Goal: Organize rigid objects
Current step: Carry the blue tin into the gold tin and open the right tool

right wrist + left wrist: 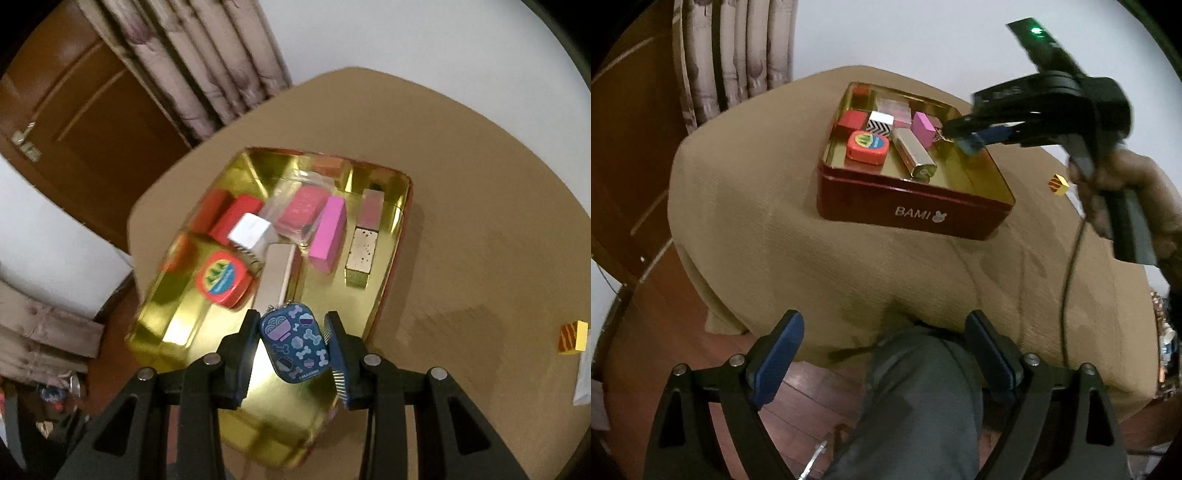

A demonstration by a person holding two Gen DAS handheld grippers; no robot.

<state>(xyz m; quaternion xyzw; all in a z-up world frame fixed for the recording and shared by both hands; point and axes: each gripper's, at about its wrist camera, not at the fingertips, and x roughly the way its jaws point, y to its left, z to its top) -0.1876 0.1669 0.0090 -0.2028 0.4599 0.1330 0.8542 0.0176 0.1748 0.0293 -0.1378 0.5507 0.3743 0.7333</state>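
My left gripper (882, 354) hangs open and empty, near side of the red tin (916, 206). My right gripper (293, 345) clamps a small blue patterned tin (293, 345) above the red tin's near end. Risk: it looks tilted between the pads, so letting go carelessly may knock the orange tape measure (221, 280). Striped yellow block (572, 338) sits outside, right of the red tin.

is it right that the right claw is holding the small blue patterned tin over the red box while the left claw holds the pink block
Not quite. The left claw is open and holds nothing, as the left wrist view shows; the pink block already lies in the red box. The right claw does hold the small blue patterned tin over it.
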